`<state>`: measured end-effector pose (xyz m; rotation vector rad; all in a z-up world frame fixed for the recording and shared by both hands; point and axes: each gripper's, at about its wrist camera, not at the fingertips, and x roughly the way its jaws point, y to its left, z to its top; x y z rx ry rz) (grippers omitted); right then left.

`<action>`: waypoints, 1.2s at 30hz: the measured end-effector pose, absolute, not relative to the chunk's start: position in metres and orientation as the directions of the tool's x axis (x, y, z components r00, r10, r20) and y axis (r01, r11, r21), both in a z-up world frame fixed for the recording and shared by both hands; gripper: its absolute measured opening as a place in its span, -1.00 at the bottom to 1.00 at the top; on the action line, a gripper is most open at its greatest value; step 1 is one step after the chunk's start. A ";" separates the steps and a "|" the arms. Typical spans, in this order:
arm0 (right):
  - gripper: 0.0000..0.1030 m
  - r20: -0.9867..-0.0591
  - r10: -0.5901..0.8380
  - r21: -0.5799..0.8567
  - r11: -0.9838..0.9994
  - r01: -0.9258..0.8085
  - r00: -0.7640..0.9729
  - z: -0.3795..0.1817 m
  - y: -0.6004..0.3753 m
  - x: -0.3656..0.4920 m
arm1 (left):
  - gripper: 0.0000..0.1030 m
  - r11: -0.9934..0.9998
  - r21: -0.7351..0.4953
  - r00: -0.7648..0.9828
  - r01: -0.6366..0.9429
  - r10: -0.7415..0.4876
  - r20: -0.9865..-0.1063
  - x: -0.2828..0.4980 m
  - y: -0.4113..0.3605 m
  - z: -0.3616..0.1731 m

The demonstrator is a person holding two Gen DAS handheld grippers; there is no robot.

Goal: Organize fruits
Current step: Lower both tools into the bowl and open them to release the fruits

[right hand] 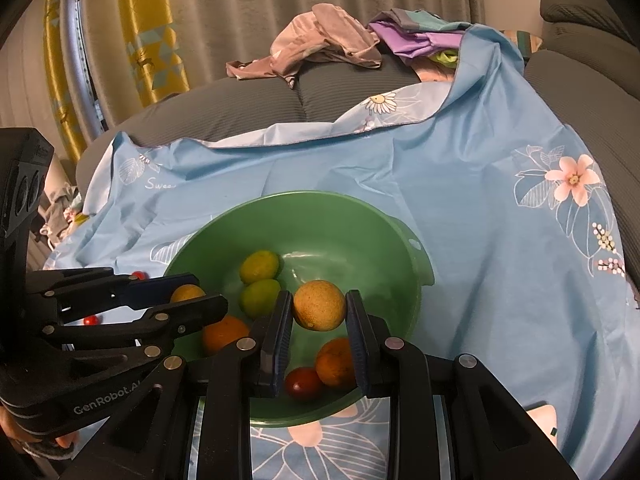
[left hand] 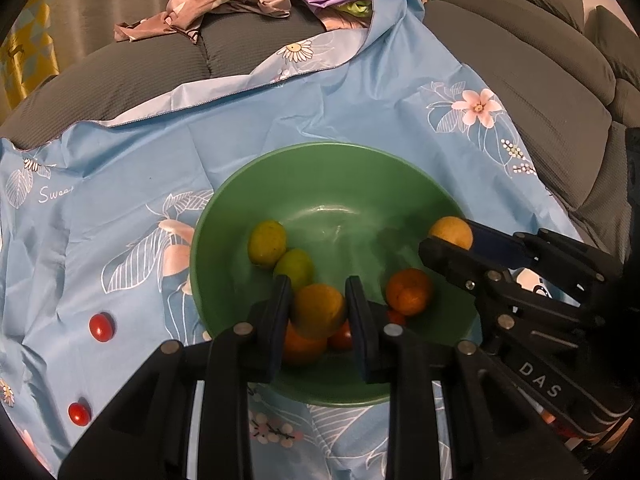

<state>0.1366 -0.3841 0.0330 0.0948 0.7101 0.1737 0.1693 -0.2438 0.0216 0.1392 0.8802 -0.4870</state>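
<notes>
Both claws hang over the green bowl (left hand: pixel 224 216), low in the frame on the blue flowered sheet (left hand: pixel 320 108). The left claw (left hand: pixel 319 309) pinches a yellow-orange fruit (left hand: pixel 319 311); the right claw (right hand: pixel 319 307) pinches a paler yellow fruit (right hand: pixel 319 305). Two greenish limes (right hand: pixel 259 266) sit touching at the bowl's left, oranges (right hand: pixel 335 361) and a red fruit (right hand: pixel 303 382) below. Two red tomatoes (left hand: pixel 102 326) lie on the sheet, lower left.

One green bowl (left hand: pixel 224 216) was present. It held two green limes (left hand: pixel 267 243), at ten o'clock inside it. Two yellow fruits (right hand: pixel 319 305) and two oranges (left hand: pixel 409 291) were counted, with one red fruit (right hand: pixel 303 382). Two red fruits (left hand: pixel 102 326) lay on the cloth at nine o'clock.
</notes>
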 end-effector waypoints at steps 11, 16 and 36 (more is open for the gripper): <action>-0.44 -0.640 0.186 0.143 0.982 -0.121 0.746 0.032 -0.385 0.137 | -0.46 0.881 -0.066 0.529 0.468 -0.340 -0.778 0.171 -0.247 0.018; -0.44 -0.640 0.185 0.143 0.982 -0.122 0.746 0.032 -0.385 0.137 | -0.46 0.882 -0.065 0.524 0.468 -0.335 -0.783 0.172 -0.247 0.017; -0.44 -0.642 0.184 0.142 0.983 -0.120 0.744 0.031 -0.384 0.136 | -0.46 0.882 -0.048 0.514 0.468 -0.317 -0.797 0.174 -0.246 0.013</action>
